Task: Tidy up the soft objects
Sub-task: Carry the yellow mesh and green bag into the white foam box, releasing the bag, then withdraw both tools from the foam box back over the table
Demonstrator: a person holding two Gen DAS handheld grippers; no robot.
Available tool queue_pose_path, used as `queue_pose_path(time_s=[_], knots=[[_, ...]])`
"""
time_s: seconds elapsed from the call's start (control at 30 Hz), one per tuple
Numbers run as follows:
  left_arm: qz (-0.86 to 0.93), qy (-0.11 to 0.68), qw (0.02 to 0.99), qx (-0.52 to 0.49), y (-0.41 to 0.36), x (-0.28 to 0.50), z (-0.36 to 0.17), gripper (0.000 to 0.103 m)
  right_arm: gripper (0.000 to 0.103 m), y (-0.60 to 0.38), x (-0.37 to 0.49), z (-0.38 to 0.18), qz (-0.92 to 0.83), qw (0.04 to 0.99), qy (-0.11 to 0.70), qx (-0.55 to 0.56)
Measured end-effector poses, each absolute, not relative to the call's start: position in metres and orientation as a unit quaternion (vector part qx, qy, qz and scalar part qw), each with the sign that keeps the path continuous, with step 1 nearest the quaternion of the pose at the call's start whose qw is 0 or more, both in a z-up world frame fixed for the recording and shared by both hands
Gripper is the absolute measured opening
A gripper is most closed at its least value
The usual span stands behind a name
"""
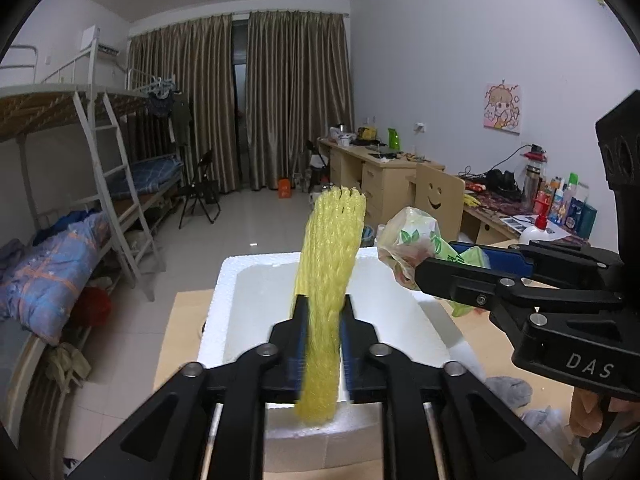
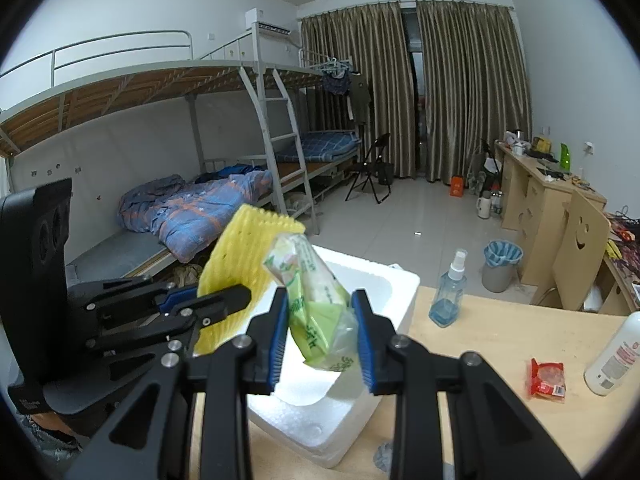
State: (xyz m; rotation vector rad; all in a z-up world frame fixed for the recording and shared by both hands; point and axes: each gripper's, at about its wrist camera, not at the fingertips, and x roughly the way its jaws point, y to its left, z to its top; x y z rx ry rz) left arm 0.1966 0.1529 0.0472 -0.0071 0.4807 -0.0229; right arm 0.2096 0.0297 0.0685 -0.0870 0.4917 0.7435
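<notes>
1. Left gripper [image 1: 323, 322] clamps the yellow foam net [image 1: 330, 264], centre frame, above the white foam box [image 1: 224, 300].
2. Right gripper [image 2: 320, 330] pinches the green plastic bag [image 2: 316, 304], centre frame.
3. Likely next: lower both into the box, then release.

The light wooden table [image 2: 500, 344] carries a white foam box [image 2: 384, 312], open at the top, which sits at its near left part. Just right of the box stands a clear spray bottle [image 2: 450, 292] with blue liquid. Further right of the box lie a red snack packet [image 2: 547, 376] and a white bottle [image 2: 614, 356] on its side. Grey cloth [image 1: 510, 390] rests near the box's front corner.
</notes>
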Motion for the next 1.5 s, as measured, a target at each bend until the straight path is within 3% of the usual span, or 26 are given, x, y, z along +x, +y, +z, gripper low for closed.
queue_pose_path(time_s=[0.03,0.1,0.17,0.87,0.93,1.0,1.07,1.37,1.5], knots=[[-0.011,0.237,0.972,0.0,0.153,0.197,0.047,0.041,0.035,0.03,0.21,0.069,0.36,0.901,0.238,-0.042],[-0.004,0.235,0.972,0.004,0.153,0.195,0.046,0.084,0.035,0.033,0.213,0.072,0.359,0.902,0.238,-0.042],[0.013,0.218,0.976,0.002,0.155,0.189,0.047,0.102,0.035,0.035,0.215,0.073,0.359,0.901,0.239,-0.042],[0.084,0.158,0.984,-0.021,0.215,0.126,0.053,0.103,0.035,0.076,0.236,0.07,0.357,0.889,0.28,-0.062],[0.087,0.156,0.984,-0.025,0.225,0.123,0.057,0.103,0.04,0.08,0.238,0.071,0.356,0.887,0.286,-0.062],[0.092,0.151,0.984,-0.023,0.229,0.118,0.06,0.103,0.059,0.08,0.239,0.072,0.352,0.888,0.29,-0.06],[0.09,0.148,0.985,-0.023,0.233,0.115,0.065,0.103,0.066,0.079,0.237,0.073,0.344,0.892,0.288,-0.052],[0.101,0.116,0.988,-0.012,0.249,0.09,0.104,0.103,0.067,0.078,0.209,0.121,0.349,0.898,0.267,-0.025],[0.098,0.103,0.99,-0.008,0.247,0.07,0.125,0.103,0.074,0.061,0.185,0.152,0.359,0.898,0.253,0.017]])
